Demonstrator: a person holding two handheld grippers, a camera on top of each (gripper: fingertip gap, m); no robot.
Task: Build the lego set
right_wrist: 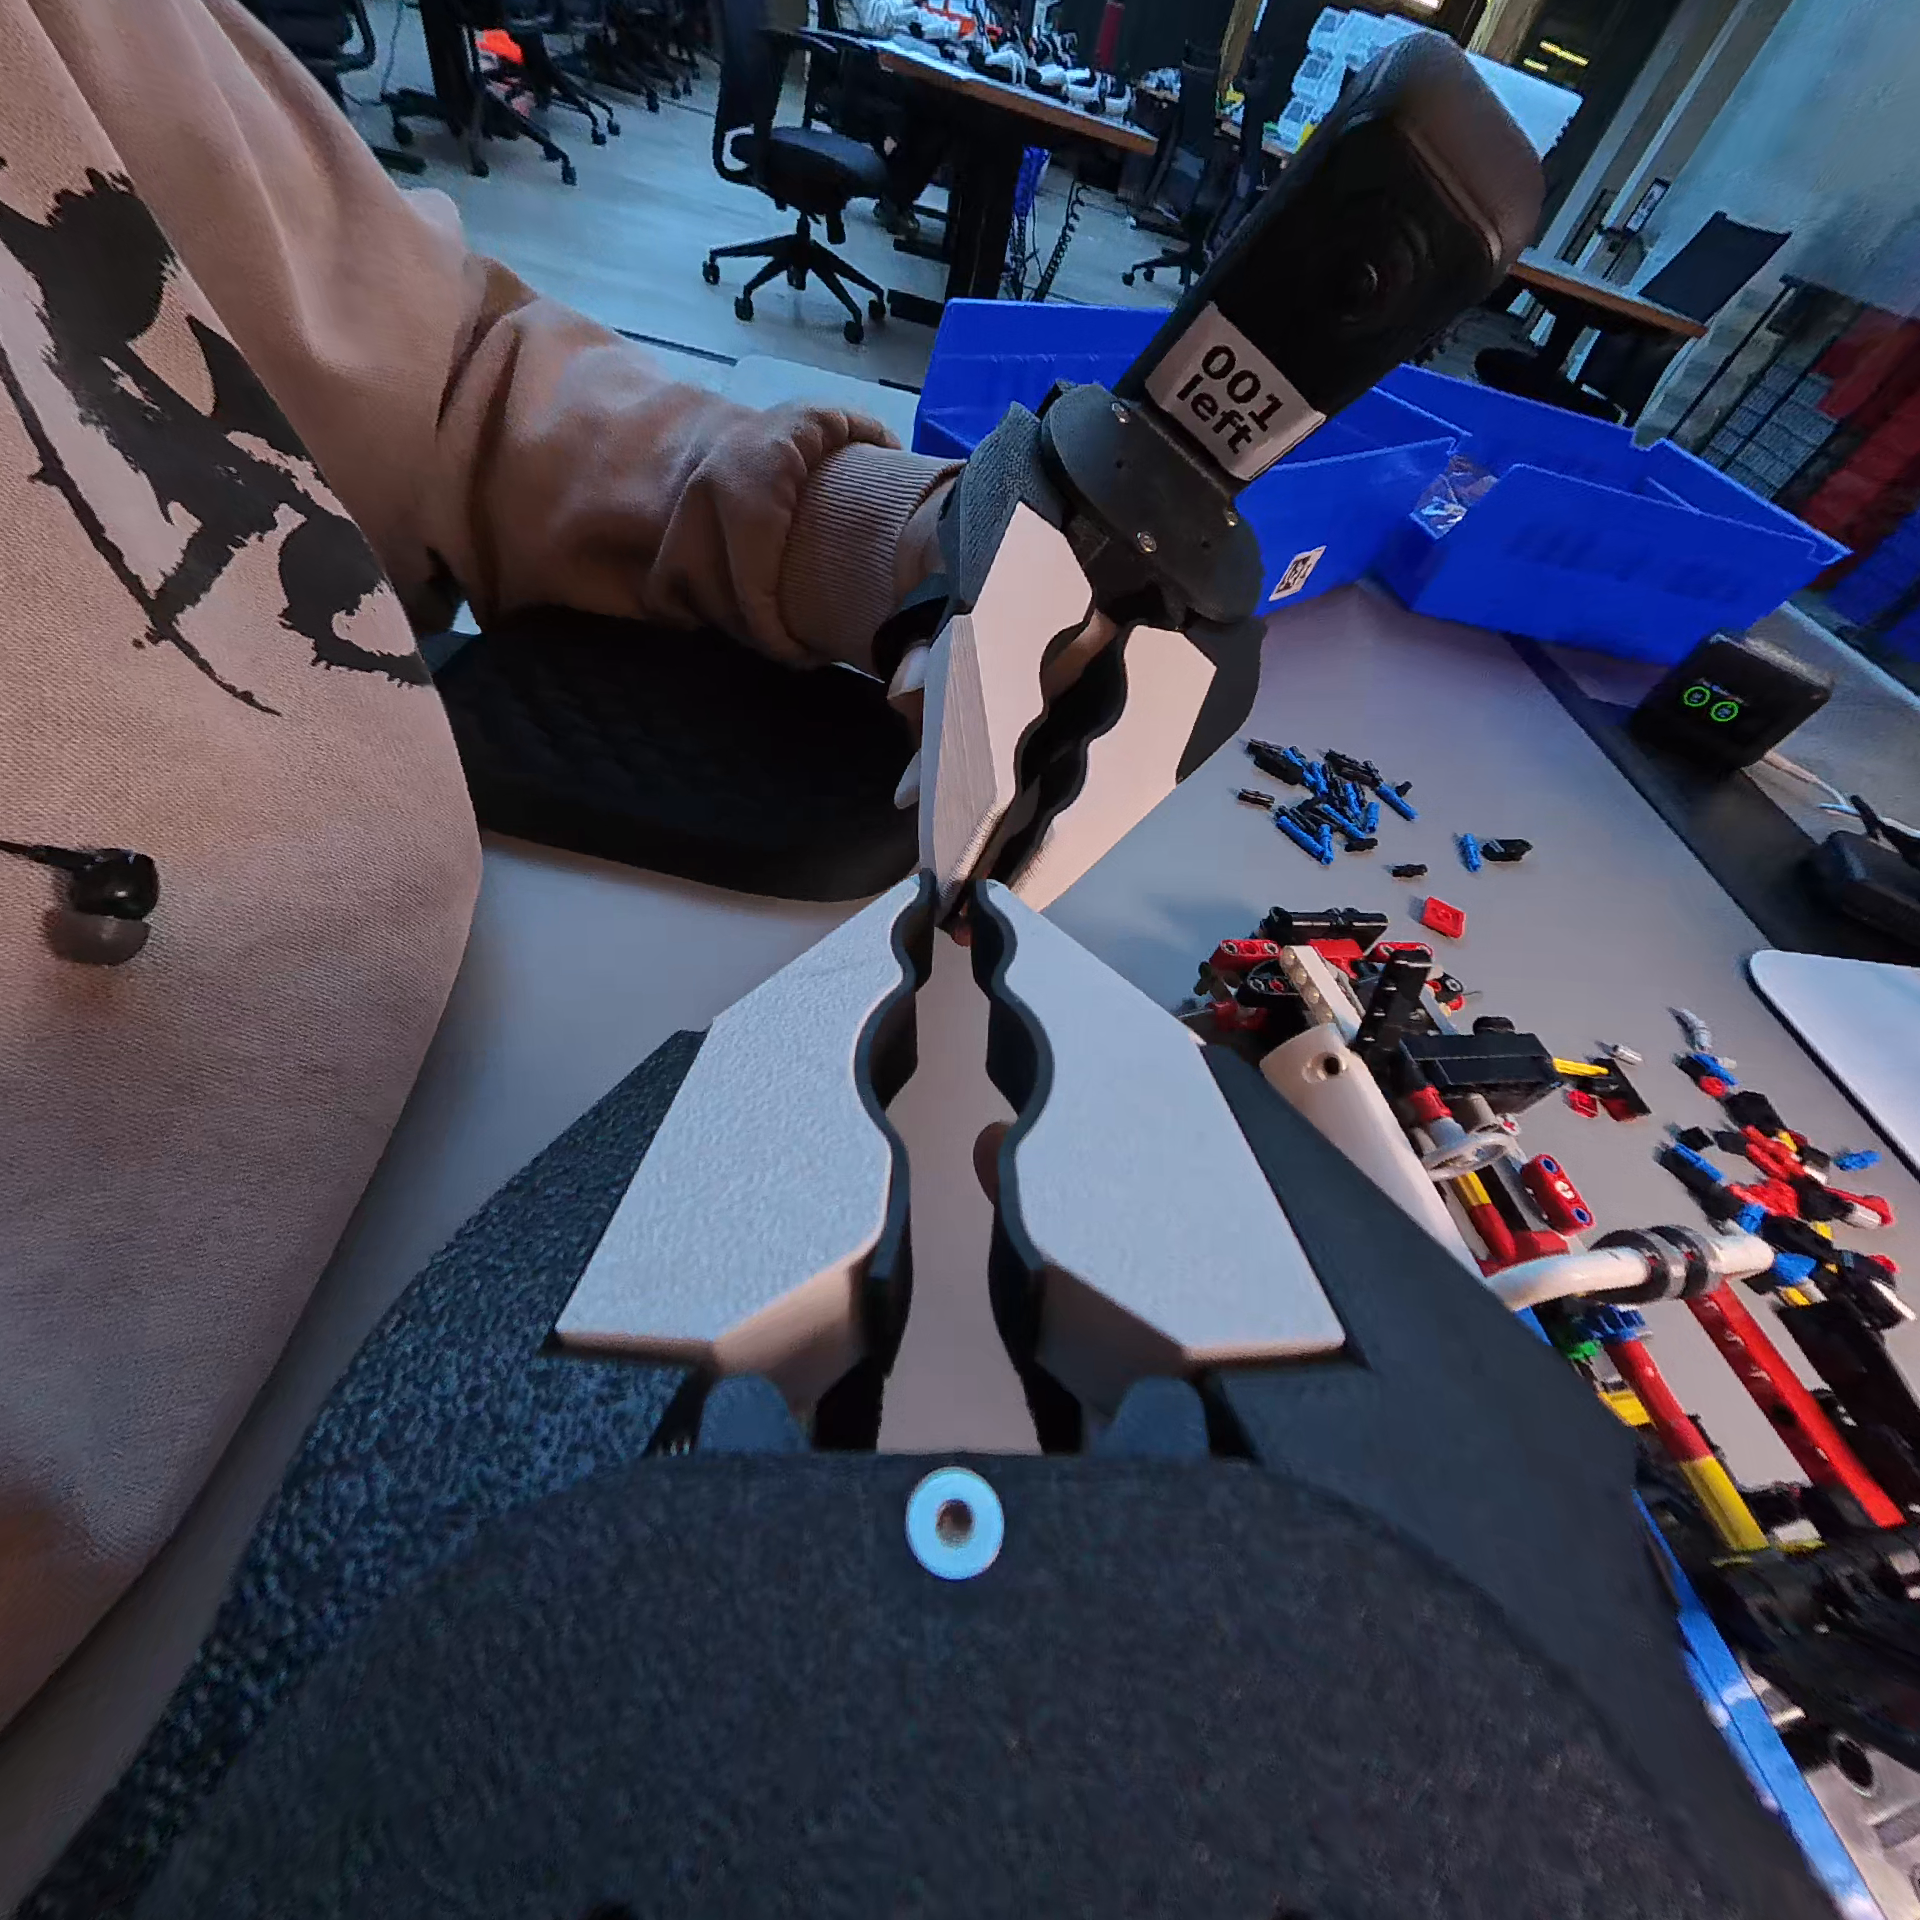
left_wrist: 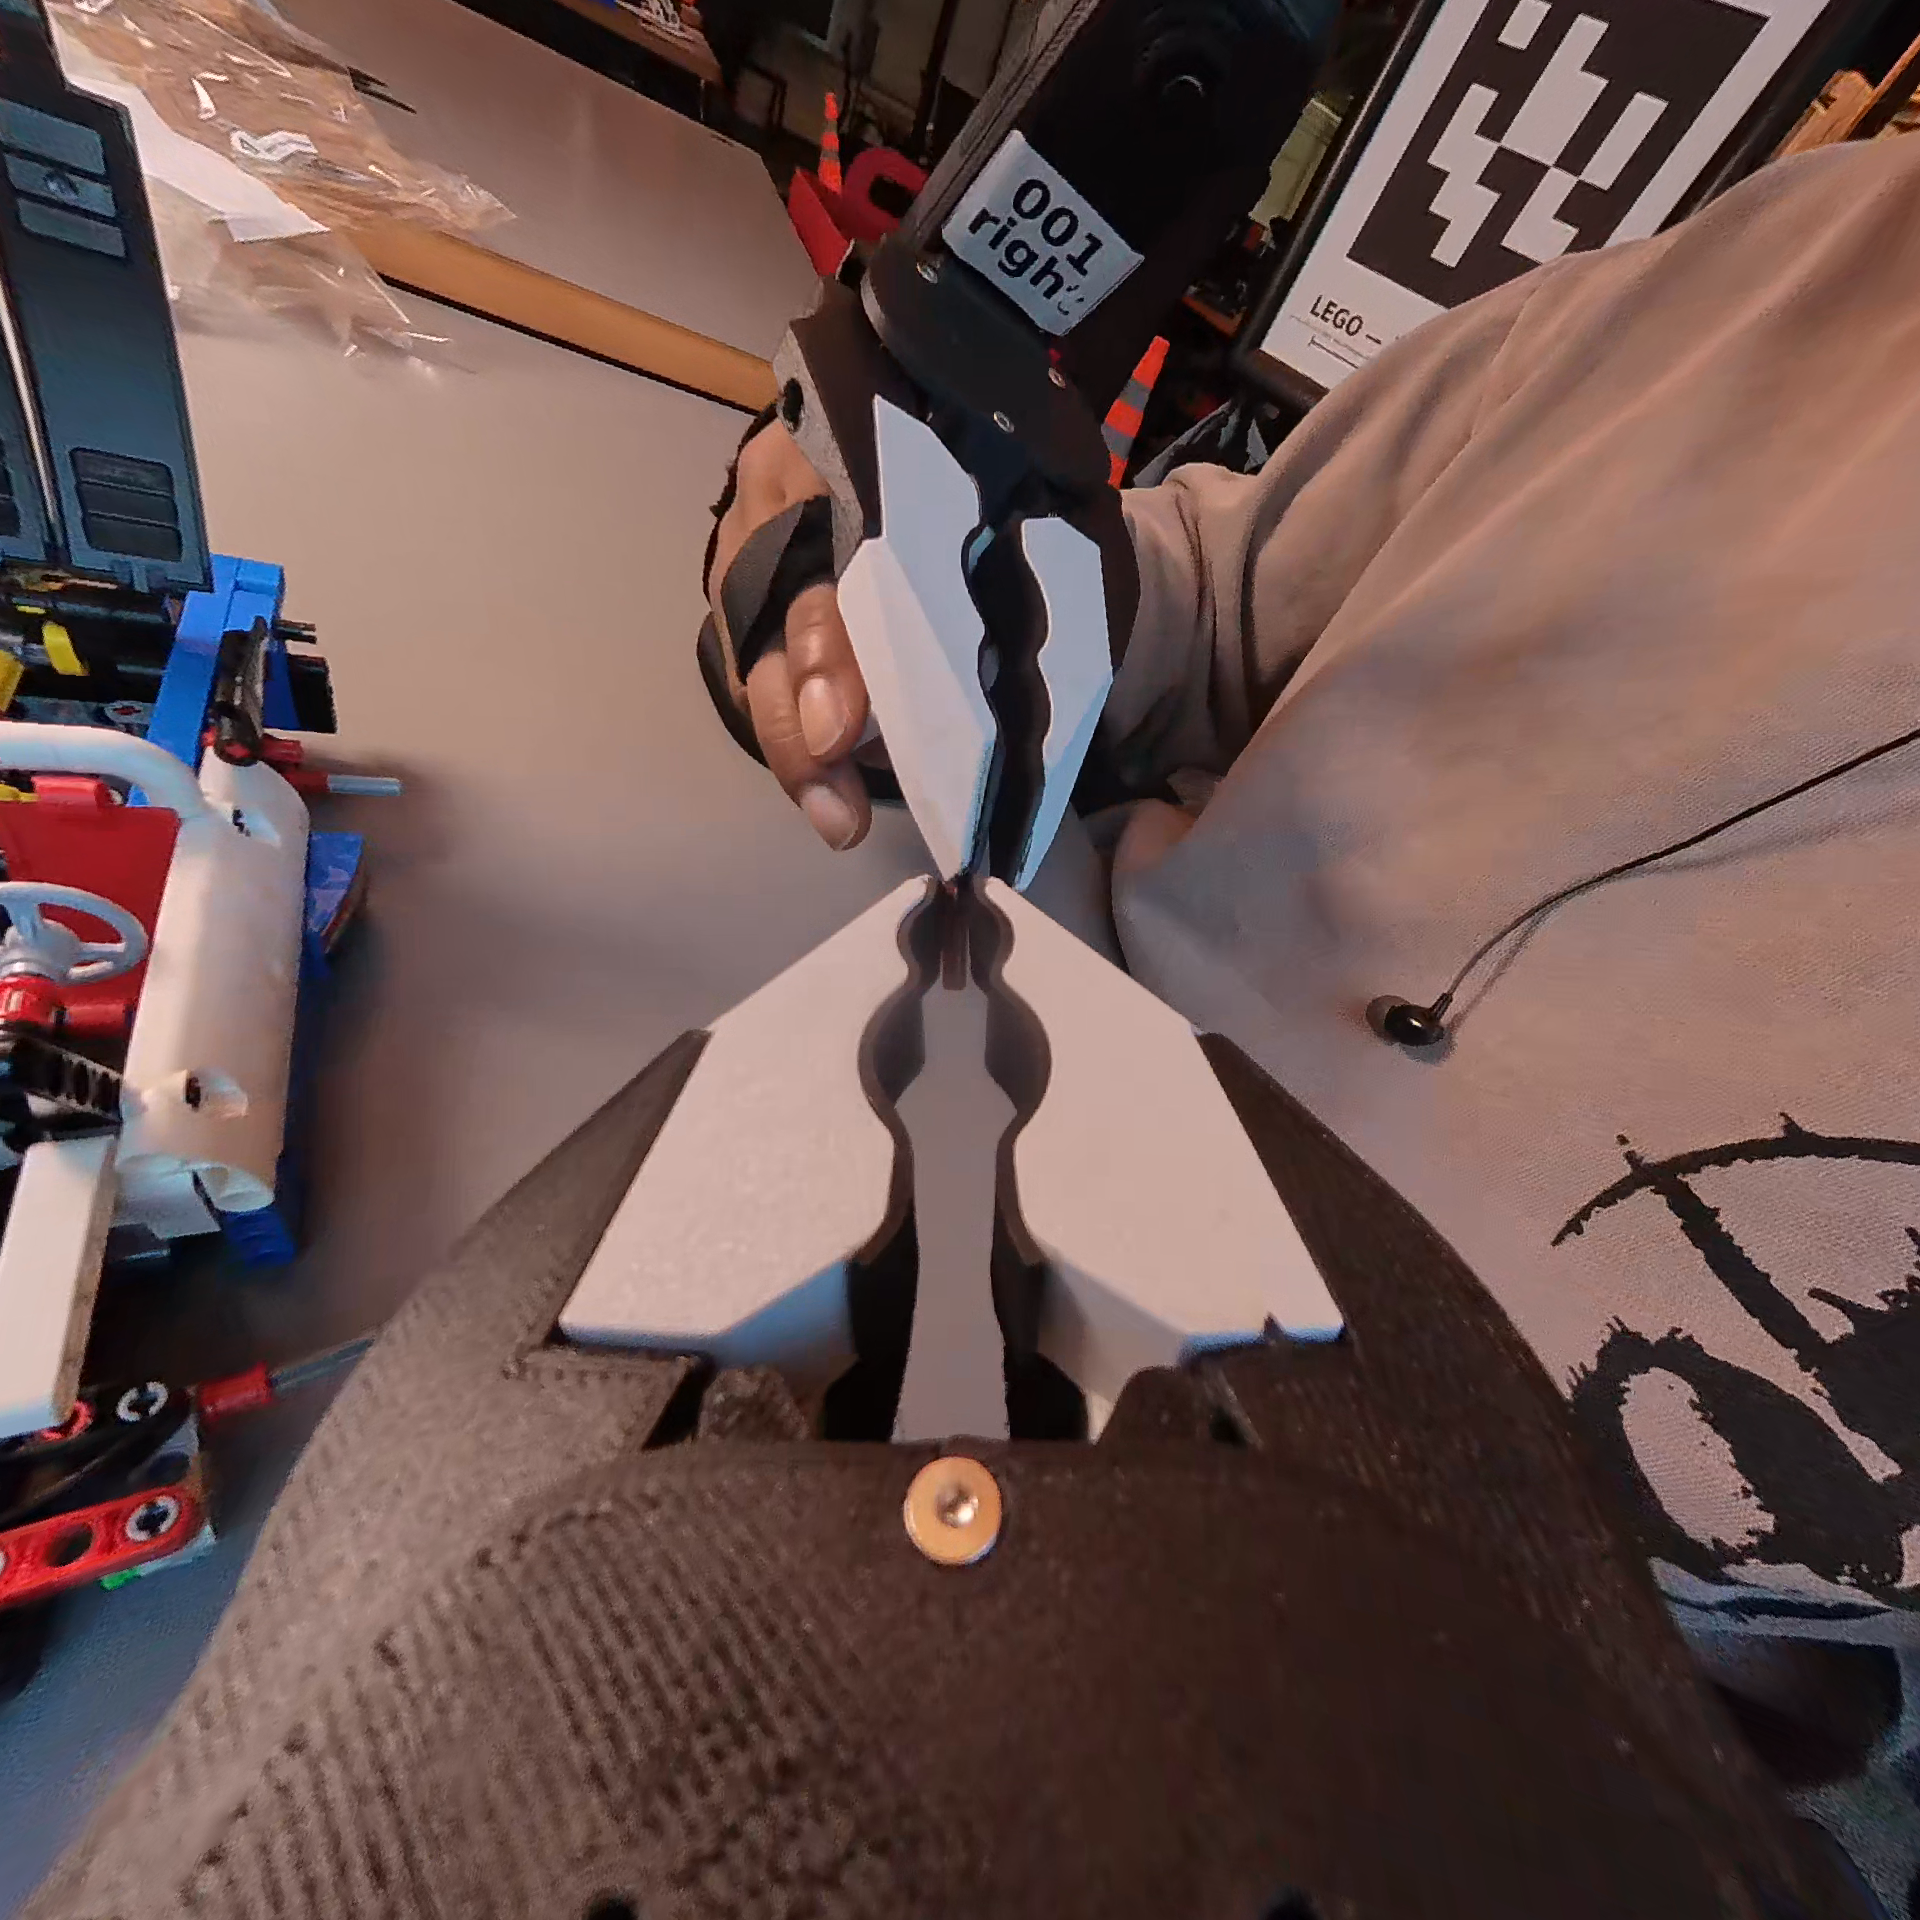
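1. At the left edge of the left wrist view stands the half-built lego model (left_wrist: 156,935), with white, blue and red parts and a small white steering wheel. It rests on the tabletop (left_wrist: 540,623), out of the way, I think so that the small work can be done in the free space in front of the person.

2. In the middle of this view the left gripper (left_wrist: 954,904) has its jaws nearly closed. Between the tips sits a small dark piece (left_wrist: 954,951); it seems pinched there, but it is too small to say what kind of part it is.

3. Just above, the right gripper (left_wrist: 977,868) comes down tip to tip against the left one. Its jaws are also almost closed, and I cannot tell if it holds the same piece or a second one. My judgement: the two tips meet so that one piece is passed over or pressed into another.

4. In the right wrist view the beige sweatshirt (right_wrist: 208,623) fills the left side, so the work is held close to the body, probably for steadiness.

5. At the right of this view the model (right_wrist: 1558,1195) lies on the tabletop, with loose blue and black pins (right_wrist: 1340,805) above it and blue bins (right_wrist: 1558,520) at the upper right, all within reach for later steps.
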